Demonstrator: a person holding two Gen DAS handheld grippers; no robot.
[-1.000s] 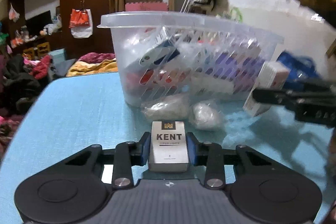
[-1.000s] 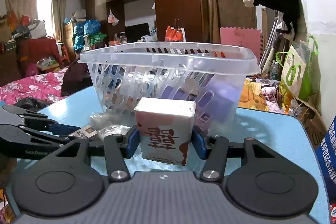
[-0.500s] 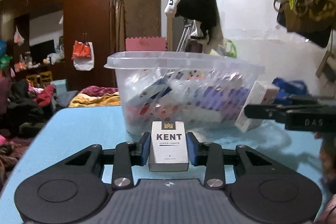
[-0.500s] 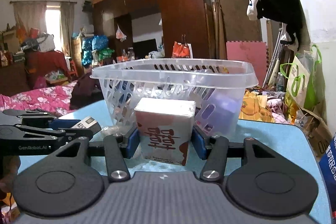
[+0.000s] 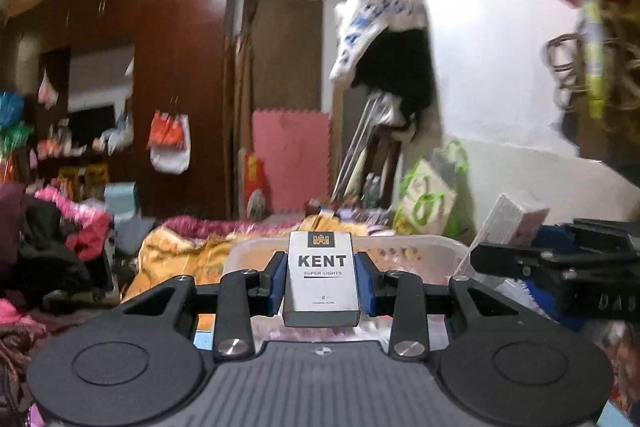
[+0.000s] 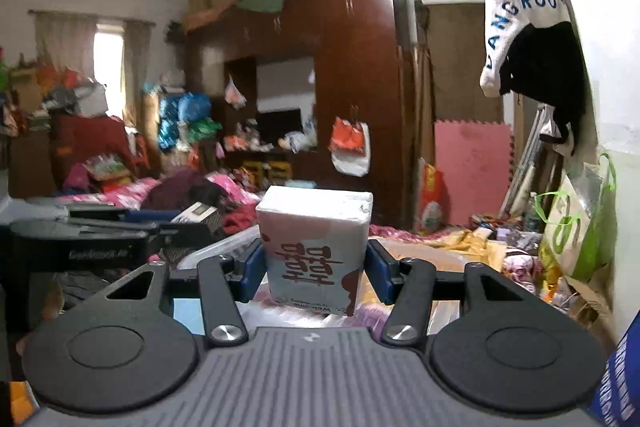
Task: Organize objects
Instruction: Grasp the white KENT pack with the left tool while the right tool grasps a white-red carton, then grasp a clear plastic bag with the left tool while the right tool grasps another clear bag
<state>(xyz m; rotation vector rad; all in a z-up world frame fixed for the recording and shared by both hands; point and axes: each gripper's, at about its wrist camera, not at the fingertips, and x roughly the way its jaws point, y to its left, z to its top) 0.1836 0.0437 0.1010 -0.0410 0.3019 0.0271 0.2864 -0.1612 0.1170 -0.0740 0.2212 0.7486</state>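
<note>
Between the blue pads of your left gripper [image 5: 322, 285], at the centre of the left wrist view, the cigarette pack [image 5: 321, 277] stands upright, clamped on both sides. A second ago the basket [image 5: 404, 247] towered at 12 o'clock with the blue table under it; now only its rim peeks out just behind and below the pack, and the room fills the upper view. So you have raised the pack to about rim height, close to where it can go over the edge. At 3 o'clock your right gripper [image 5: 476, 259] reaches in with its carton [image 5: 516, 219] tilted above the basket's right side.

In the right wrist view, your right gripper [image 6: 316, 269] is clamped on the carton, which sits upright at the centre with its print upside down. The basket wall that stood behind it earlier has dropped away; only a pale strip of rim [image 6: 224, 247] shows at 9 o'clock of the carton. The left gripper [image 6: 176, 223] sits at 9 o'clock, carrying its pack level with yours.

Both items look nearly high enough to clear the rim. My judgement is that carrying them forward over the opening comes next, then releasing; the blur suggests you are moving fast, so watch the two grippers do not collide.
</note>
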